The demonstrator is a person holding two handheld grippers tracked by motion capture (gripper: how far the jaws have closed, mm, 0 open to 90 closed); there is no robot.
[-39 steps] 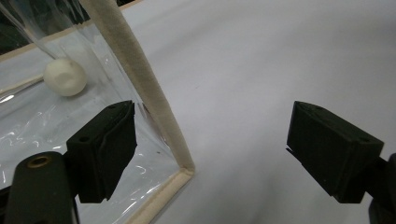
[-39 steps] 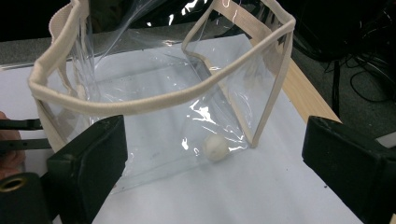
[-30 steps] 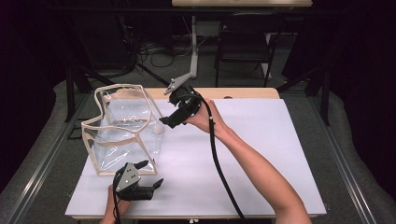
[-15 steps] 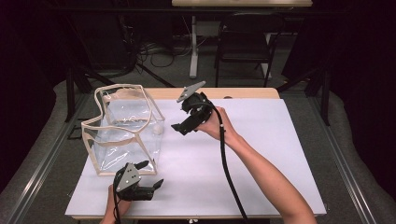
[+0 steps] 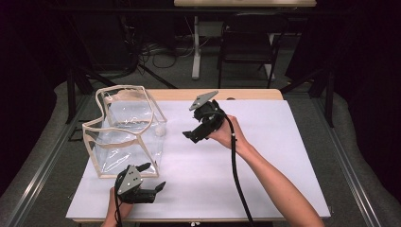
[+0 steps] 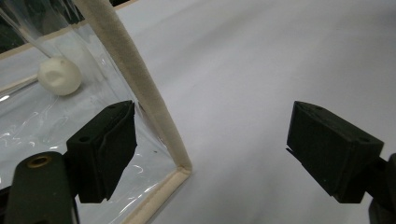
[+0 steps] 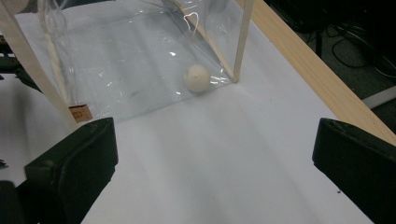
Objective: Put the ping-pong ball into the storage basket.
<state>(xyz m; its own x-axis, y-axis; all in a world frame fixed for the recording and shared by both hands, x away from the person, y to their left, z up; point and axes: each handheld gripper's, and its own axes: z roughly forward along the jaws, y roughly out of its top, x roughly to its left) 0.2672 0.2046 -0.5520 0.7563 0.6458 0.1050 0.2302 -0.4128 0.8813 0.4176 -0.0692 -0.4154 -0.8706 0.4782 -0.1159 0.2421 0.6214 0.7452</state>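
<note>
The right hand-held gripper is above the white tabletop, and its jaws have just been opening; they are now spread wide with nothing between them. It points toward the clear plastic bag with cream fabric edging, where a small white ball lies inside, in a bottom corner. The left hand-held gripper is spread too, just beside the bag's near corner.
</note>
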